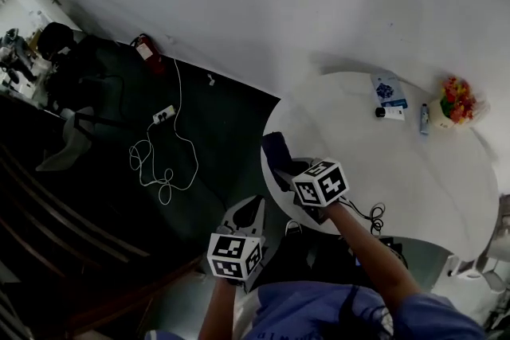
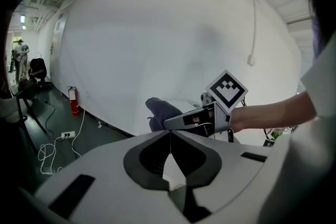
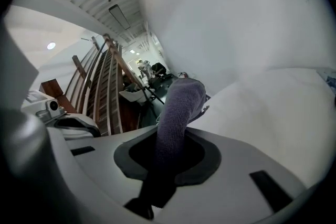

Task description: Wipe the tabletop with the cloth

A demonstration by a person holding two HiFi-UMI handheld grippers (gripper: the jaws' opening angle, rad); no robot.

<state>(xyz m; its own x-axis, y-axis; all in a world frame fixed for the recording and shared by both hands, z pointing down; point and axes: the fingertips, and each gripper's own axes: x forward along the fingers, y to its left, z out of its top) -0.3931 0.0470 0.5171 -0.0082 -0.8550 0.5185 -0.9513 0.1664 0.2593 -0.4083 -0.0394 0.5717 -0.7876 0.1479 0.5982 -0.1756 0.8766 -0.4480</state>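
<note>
The cloth [image 3: 181,102] looks soft, light and floppy, likely to bunch when pushed. My right tongs [image 3: 169,140] are clamped on one end of it at the near-left edge of the round table [image 1: 422,179]. My left tongs [image 2: 170,139] are closed on nothing, off the table; far across sit a small bottle [image 1: 425,119] and a cup [image 1: 456,101] of colourful bits, contents too small to tell.

Left gripper [image 2: 170,134]: fingers pressed together, nothing between them; held low and close to the body.
Left forearm [image 1: 217,305]: bare, pointing forward.
Right gripper [image 3: 170,139]: fingers clamped on the cloth [image 3: 181,99], which rises out from between them.
Right forearm [image 1: 362,239]: bare, stretched forward and to the left, reaching the near edge of the surface [image 1: 430,179].
Relation: right gripper ahead of the left, well apart.
</note>
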